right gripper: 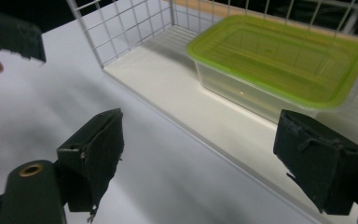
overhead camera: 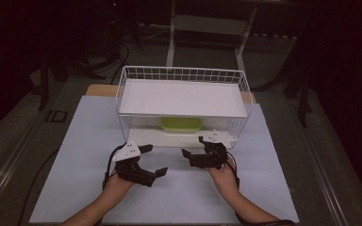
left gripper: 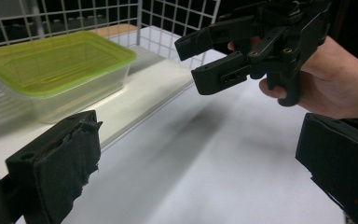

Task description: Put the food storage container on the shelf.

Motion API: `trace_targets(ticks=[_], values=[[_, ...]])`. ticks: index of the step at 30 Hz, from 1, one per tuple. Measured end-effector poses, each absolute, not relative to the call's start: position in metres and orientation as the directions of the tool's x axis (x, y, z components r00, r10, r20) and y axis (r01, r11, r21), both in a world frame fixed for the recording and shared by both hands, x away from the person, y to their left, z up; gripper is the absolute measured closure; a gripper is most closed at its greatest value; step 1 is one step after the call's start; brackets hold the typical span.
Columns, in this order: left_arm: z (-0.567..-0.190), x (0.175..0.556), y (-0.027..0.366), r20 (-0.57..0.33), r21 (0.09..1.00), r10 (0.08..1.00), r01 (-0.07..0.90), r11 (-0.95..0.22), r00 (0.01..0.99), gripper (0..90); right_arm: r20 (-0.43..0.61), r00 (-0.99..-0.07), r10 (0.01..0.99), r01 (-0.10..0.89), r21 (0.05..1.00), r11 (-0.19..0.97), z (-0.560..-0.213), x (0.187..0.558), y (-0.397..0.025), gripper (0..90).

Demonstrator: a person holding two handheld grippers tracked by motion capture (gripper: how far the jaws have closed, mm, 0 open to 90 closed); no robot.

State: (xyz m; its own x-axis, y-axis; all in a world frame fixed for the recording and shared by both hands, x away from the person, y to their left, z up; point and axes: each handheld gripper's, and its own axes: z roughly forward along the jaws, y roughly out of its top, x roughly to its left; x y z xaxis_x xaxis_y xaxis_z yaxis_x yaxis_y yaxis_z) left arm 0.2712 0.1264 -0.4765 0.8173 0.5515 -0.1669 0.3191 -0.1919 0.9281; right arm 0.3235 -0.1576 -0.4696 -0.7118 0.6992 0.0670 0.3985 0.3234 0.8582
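Left claw (overhead camera: 154,161) and right claw (overhead camera: 193,147) hover wide apart, empty, over the surface (overhead camera: 80,141). Ahead of both, a green-lidded box (overhead camera: 181,124) sits on the rack's (overhead camera: 179,75) lower shelf. No readable writing.

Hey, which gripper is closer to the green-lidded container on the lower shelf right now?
Right. The right gripper sits just in front of the container, slightly to its right; the left gripper hangs farther back and left. Both are open.
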Motion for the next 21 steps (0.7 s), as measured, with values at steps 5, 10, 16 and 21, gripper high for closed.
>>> trace_targets(ticks=[5,10,16,21], values=[[-0.476,0.266,0.134,-0.178,0.932,0.549,0.320,-0.173,0.817,0.5,0.064,-0.727,0.683,0.378,0.869,0.321,-0.468,0.314,-0.166,15.9],[-0.477,0.262,0.139,-0.178,0.929,0.554,0.325,-0.178,0.813,0.5,0.064,-0.738,0.672,0.368,0.872,0.321,-0.467,0.304,-0.173,16.0],[-0.476,0.256,0.145,-0.180,0.930,0.542,0.322,-0.179,0.821,0.5,0.059,-0.757,0.650,0.356,0.873,0.335,-0.469,0.296,-0.182,16.0],[-0.478,0.248,0.148,-0.174,0.928,0.529,0.318,-0.195,0.831,0.5,0.058,-0.757,0.651,0.358,0.870,0.340,-0.470,0.291,-0.191,16.0]])
